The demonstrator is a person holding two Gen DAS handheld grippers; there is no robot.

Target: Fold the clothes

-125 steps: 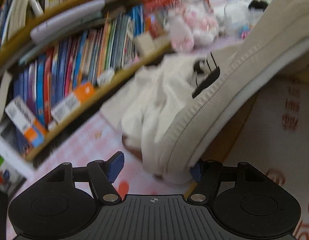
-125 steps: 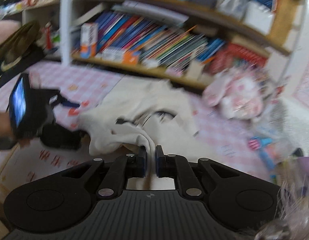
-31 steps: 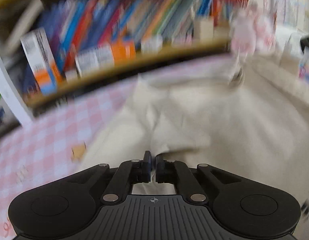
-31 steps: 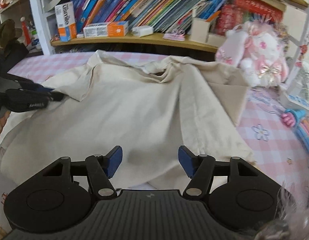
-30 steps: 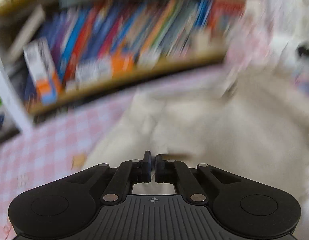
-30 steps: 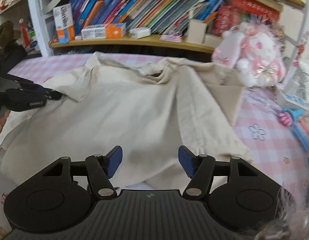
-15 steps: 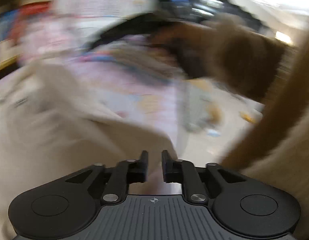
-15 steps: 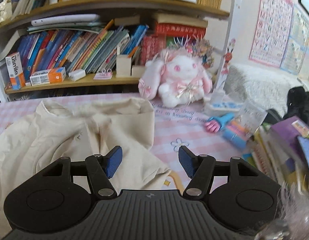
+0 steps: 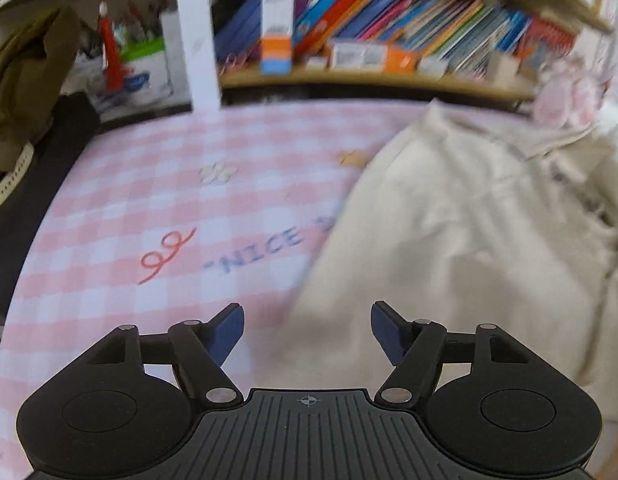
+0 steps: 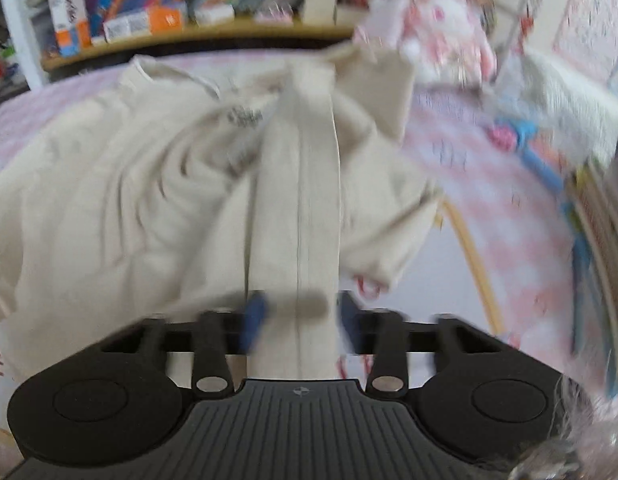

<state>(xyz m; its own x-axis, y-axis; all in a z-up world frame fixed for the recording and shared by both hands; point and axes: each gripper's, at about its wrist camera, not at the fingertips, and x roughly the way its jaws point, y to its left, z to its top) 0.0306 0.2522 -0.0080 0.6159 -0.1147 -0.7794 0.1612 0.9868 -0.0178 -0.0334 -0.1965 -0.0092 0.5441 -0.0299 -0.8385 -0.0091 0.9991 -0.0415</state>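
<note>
garment half-gathered, right tool closing on a fabric band

cream garment (image 10: 121, 184) spread and rumpled across the pink checked bench (image 9: 157, 208), collar end toward the bookshelf (image 10: 197, 20). right tool (image 10: 299, 316) just been closing, a long flat strip of the cream cloth running up between its blurred blue pads; too smeared to tell whether already pinched. left tool (image 9: 307, 332) just been opening, jaws wide and empty, hovering over the garment's near edge (image 9: 449, 280) where cloth meets bare bench. judged step: taking hold for a first fold. next move likely calls for a firm grip on the strip, then a matching grab by the left at the opposite edge. pink plush rabbit (image 10: 441, 24) just beside the far corner of the cloth, toys (image 10: 525, 140) at the right; both could snag a wide sweep.
</note>
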